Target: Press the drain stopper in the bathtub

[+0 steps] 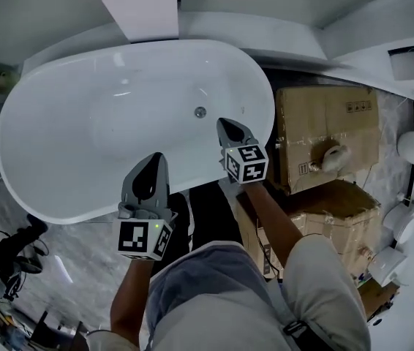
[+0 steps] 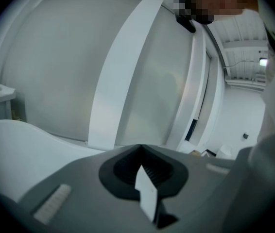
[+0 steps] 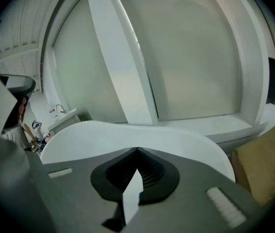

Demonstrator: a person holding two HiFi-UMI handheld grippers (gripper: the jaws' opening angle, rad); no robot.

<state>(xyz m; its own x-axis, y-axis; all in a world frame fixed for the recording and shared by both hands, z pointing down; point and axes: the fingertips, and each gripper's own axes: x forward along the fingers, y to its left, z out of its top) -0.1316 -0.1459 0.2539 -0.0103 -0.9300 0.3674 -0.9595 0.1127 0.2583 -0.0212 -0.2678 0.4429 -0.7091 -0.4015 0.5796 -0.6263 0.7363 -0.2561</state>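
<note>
Head view: left hand-held gripper (image 1: pixel 154 159) & right hand-held gripper (image 1: pixel 222 122) clenched, empty; imo poke drain stopper (image 1: pixel 200 112) in bathtub (image 1: pixel 61 130) dead-centre w/ right tip.

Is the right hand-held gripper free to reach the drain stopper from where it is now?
Likely yes: the right hand-held gripper, jaws together, hangs over the bathtub near the drain stopper, which lies bare with nothing between them.

Left gripper (image 1: pixel 154 159) pointing forward and up, jaws pressing together, holding nothing. Right gripper (image 1: pixel 223 123) sitting further ahead, jaws likewise meeting at tips, empty.
</note>
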